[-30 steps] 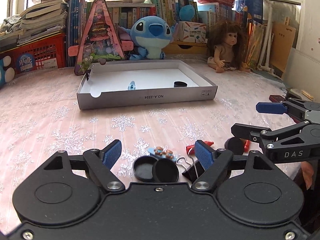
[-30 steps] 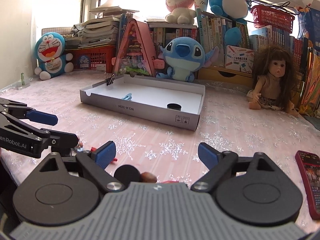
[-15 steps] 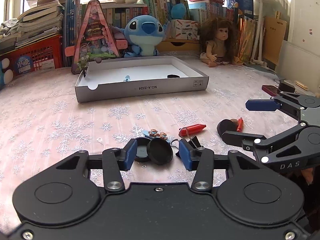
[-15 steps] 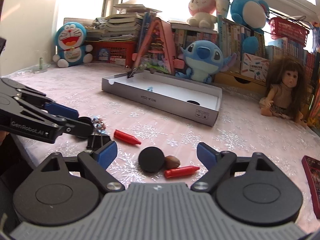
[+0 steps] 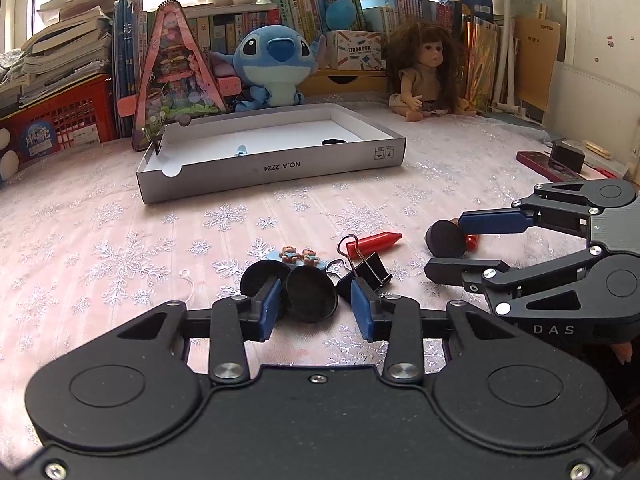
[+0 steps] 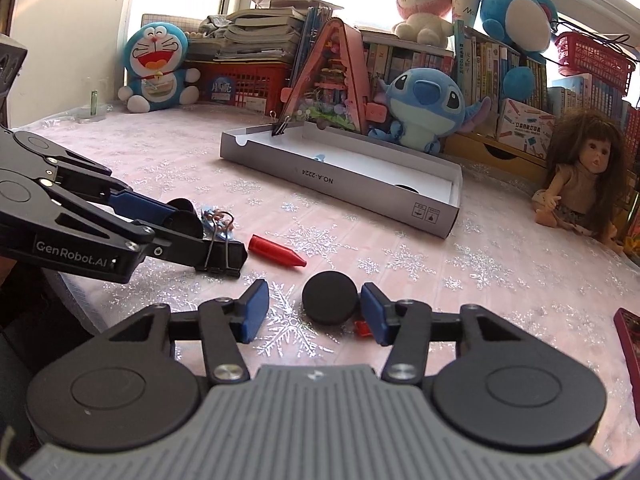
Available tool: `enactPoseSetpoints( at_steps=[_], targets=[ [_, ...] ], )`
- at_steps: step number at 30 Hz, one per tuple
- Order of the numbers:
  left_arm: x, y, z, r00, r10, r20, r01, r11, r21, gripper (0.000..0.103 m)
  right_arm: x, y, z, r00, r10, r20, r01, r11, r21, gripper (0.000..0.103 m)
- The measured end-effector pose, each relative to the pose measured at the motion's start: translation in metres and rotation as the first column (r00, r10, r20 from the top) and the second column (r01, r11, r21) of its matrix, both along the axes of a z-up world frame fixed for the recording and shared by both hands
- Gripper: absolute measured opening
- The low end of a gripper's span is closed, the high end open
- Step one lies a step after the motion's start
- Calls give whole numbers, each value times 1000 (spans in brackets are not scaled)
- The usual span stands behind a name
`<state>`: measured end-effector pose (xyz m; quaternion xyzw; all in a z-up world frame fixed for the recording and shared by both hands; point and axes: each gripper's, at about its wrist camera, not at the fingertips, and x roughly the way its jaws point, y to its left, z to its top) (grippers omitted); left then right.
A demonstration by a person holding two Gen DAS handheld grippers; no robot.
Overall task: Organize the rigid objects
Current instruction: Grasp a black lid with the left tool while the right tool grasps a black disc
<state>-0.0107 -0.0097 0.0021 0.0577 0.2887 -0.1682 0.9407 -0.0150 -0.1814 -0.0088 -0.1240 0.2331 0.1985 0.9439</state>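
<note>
snowflake desk (image 5: 120, 240), both grippers low over clutter
left gripper (image 5: 316, 304) jaws closing around a black disc (image 5: 311, 295); right gripper (image 6: 314, 312) jaws closing around another black disc (image 6: 329, 297).

The right tongs' (image 6: 311, 309) blue pad is covering most of a small red crayon-like piece (image 6: 361, 327). The dark red flat phone-like slab (image 6: 630, 344) is running off the right edge. Inside the shallow white cardboard tray (image 5: 276, 168), the front wall is half hiding a flat black disc (image 5: 334, 142), and a tiny blue item (image 5: 240, 151) is showing too small to identify.

Bare cloth (image 5: 120, 240) before tray (image 5: 272, 168) (clutter nearer)
</note>
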Motion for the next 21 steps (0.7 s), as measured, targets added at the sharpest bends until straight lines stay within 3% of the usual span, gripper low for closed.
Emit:
enactPoseSetpoints(
  at_steps=[4, 13, 21],
  targets=[
    [-2, 1, 1, 1000, -18, -4, 18, 1000, -15, 36, 2, -1, -1, 1000, 3, -19, -2, 1000, 13, 50],
    [-8, 2, 4, 999, -53, 13, 53, 998, -38, 36, 1, 3, -1, 999, 37, -35, -36, 999, 33, 49],
    [-12, 3, 4, 998, -70, 10, 70, 997, -31, 37, 6, 0, -1, 999, 1, -40, 0, 999, 36, 49]
  ],
)
